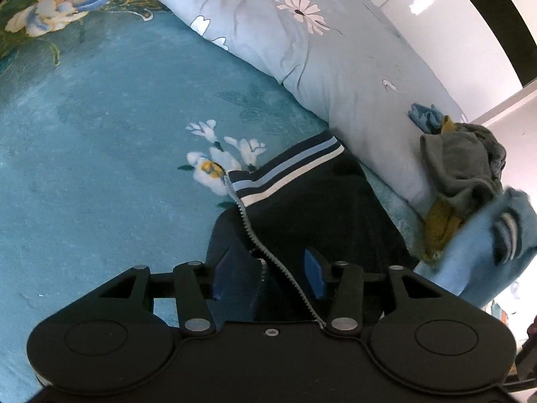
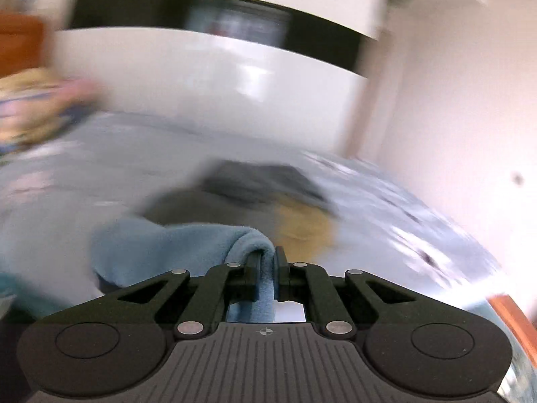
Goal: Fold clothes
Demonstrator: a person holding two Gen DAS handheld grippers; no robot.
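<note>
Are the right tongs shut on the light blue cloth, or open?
Shut on it: the right tongs pinch a bunched fold of the light blue cloth between nearly closed fingers.

A dark navy jacket (image 1: 302, 208) lay on the bed, its silver zipper (image 1: 255, 231) running open down the front and its hem band striped pale blue and white. A light blue fleecy garment (image 2: 174, 248) hung bunched, one fold pinched up off the bed. Beyond it sat a heap of grey and mustard clothes (image 1: 463, 174), blurred, seemingly crumpled and unfolded.
</note>
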